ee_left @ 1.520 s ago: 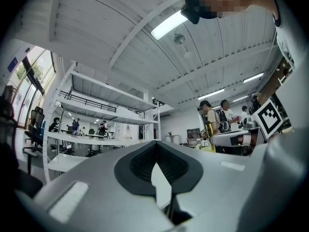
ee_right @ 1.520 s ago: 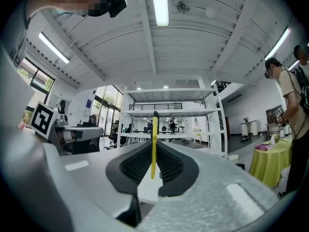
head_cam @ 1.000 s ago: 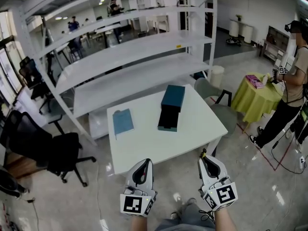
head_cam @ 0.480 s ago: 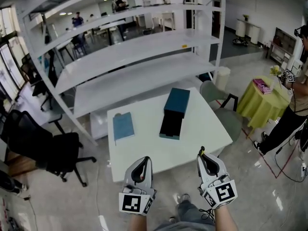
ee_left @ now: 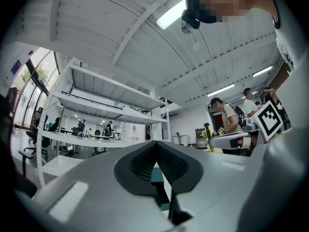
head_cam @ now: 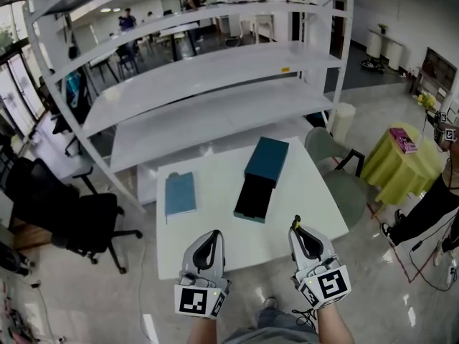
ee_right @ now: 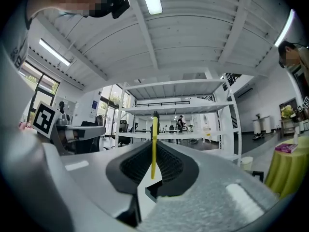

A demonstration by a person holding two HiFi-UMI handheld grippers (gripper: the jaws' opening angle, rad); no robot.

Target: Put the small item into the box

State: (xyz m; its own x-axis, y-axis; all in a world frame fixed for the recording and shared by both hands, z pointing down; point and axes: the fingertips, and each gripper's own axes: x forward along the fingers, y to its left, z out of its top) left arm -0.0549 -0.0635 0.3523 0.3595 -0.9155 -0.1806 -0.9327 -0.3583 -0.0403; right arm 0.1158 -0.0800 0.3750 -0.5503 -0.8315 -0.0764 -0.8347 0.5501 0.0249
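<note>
Where the white table [head_cam: 215,229] ends nearest the head camera, two grippers side by side just above its edge, tips aimed toward the far side. On the left gripper [head_cam: 207,239], jaws pressed together with nothing caught between them; past the tips, in its own view [ee_left: 155,148], only a sliver of teal and black from farther along the tabletop. On the right gripper [head_cam: 299,229], jaws closed narrowly on a thin yellow strip [ee_right: 153,141], held upright and poking out beyond the tips, visible from the head as a small yellow tip [head_cam: 295,223]. Well apart from both grippers, toward the far right of the tabletop, a teal box [head_cam: 267,160] with its black inner tray [head_cam: 253,199] slid out toward the near side, open upward, contents too dark to make out. Left of that and apart from it, a flat teal panel [head_cam: 180,195] lying on the surface. Behind the table, a white shelving unit [head_cam: 215,77] in several tiers, leaning wide across the view. Off to the left on the floor, a black office chair [head_cam: 86,224]. Close beside the table's right side, a grey chair [head_cam: 333,174]; beyond it a white cylindrical bin [head_cam: 343,119], then a small table under a yellow-green cloth [head_cam: 401,169] carrying a pink book [head_cam: 404,140], with a person [head_cam: 430,210] cut off by the right edge.
</note>
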